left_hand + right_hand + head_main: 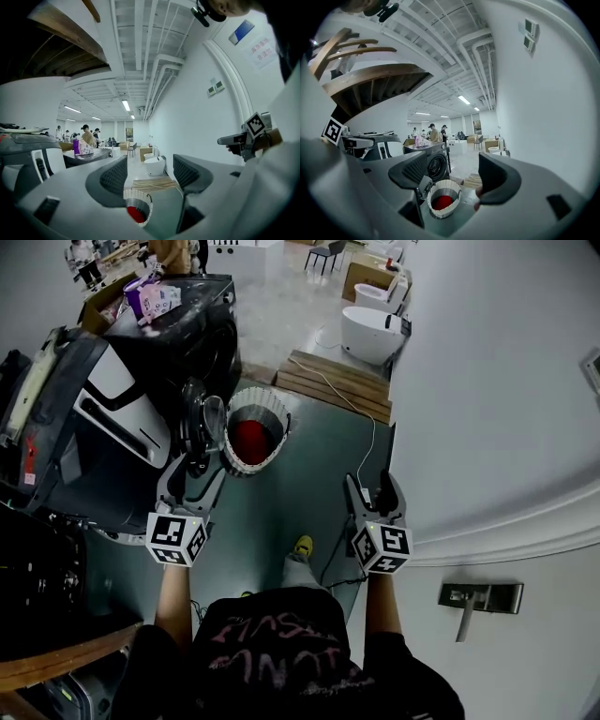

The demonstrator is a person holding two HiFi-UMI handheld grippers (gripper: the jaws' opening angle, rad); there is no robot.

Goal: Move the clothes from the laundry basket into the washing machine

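A white laundry basket (246, 461) stands on the floor in front of the dark washing machine (192, 329), with red clothes (251, 440) inside it. My left gripper (197, 439) is open and empty, its tips just left of the basket in the head view. My right gripper (372, 486) is open and empty too, well to the right of the basket. In the left gripper view the basket (133, 196) and red clothes (136, 214) show between the open jaws (150, 176). In the right gripper view the basket (440, 187) sits ahead of the open jaws (454, 176), the washing machine (435, 164) behind it.
A bulky grey-and-white machine (89, 418) fills the left side. Wooden boards (333, 381) and a cable (370, 442) lie on the floor beyond the basket. A white wall (497, 390) runs along the right. White toilets (373, 329) and people (435, 133) are farther back.
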